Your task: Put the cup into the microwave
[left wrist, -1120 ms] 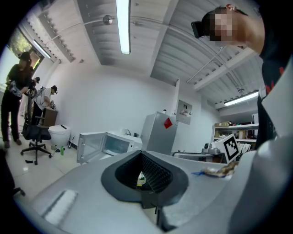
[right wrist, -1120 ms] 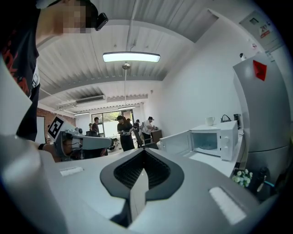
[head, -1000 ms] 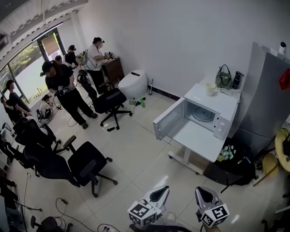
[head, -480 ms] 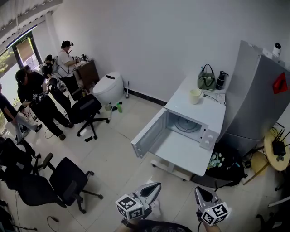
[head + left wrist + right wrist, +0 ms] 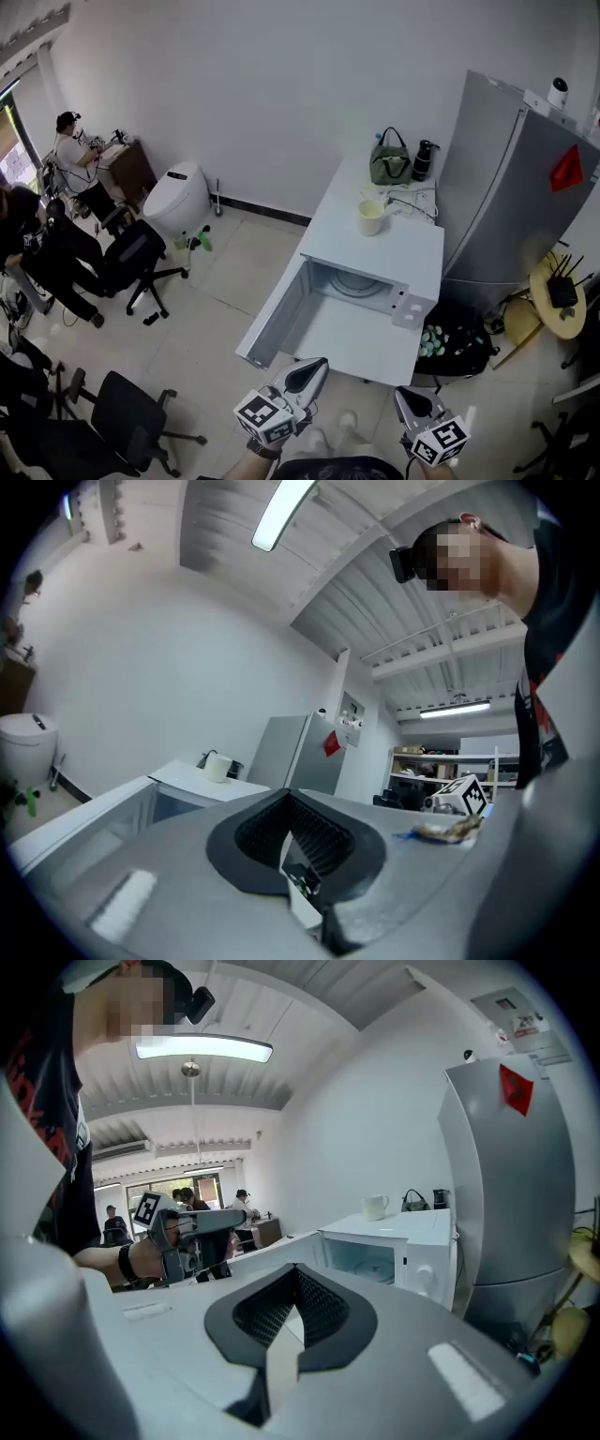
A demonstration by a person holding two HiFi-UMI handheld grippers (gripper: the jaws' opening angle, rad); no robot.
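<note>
The person has walked nearer the open microwave (image 5: pixel 361 291), which now sits just beyond the left gripper (image 5: pixel 314 367) and right gripper (image 5: pixel 406 397); the office chairs (image 5: pixel 131 255) have slid away left.

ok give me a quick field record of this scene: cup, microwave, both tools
cup: upright on the white top behind the microwave's opening, untouched
microwave: white, cavity shows only the turntable
door: swung fully open
left tool: shut, empty, short of the microwave
right tool: shut, empty
behind cup: green handbag, dark flask
beside microwave: grey fridge
</note>
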